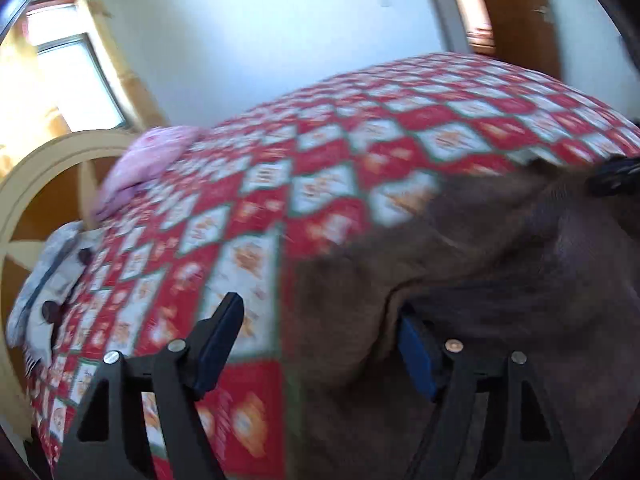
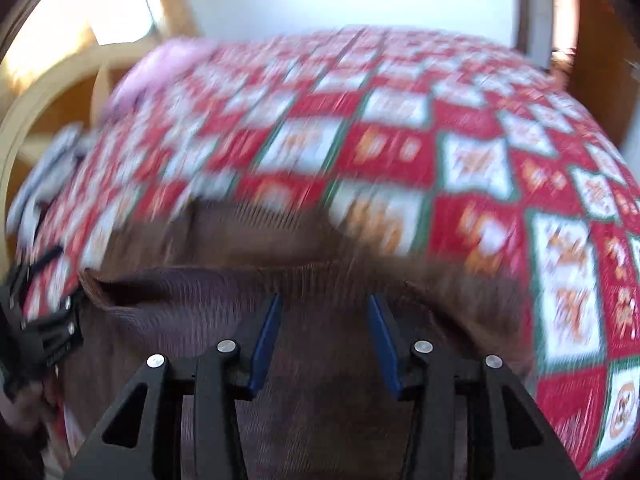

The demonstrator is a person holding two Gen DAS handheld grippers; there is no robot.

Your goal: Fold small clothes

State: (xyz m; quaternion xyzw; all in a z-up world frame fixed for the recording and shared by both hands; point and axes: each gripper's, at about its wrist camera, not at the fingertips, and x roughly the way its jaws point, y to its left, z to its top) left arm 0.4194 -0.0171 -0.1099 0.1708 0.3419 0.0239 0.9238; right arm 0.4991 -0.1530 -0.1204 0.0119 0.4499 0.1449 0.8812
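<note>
Both views blurred, so I keep to what reads; from my left wrist camera, far left, a pale curved wooden headboard (image 1: 24, 184) with a window (image 1: 80, 76) behind it; just beside it a grey-white bundle of cloth (image 1: 44, 280) at the bed's edge, then a pink pillow (image 1: 148, 160) further back; the bed is covered by a red and white checked quilt (image 1: 320, 168) with orange motifs; my left gripper (image 1: 320, 332) has its jaws spread wide, left finger over bare quilt, right blue pad (image 1: 418, 352) against or under the edge of the brown garment (image 1: 500, 264), nothing pinched between them as far as I can see; the garment lies crumpled on the quilt at right of this view; at far right edge a black piece of the other gripper shows over the garment; from my right wrist camera, lower left, the left gripper's black body and a bit of hand are visible near the garment's left end; the brown ribbed garment (image 2: 224, 300) sits in the near centre on the quilt (image 2: 480, 152), an open hem or neck facing left; my right gripper (image 2: 324, 336) hovers over it, jaws apart, fabric seen between the blue pads (image 2: 266, 344) but not clamped; contact I cannot tell.
</note>
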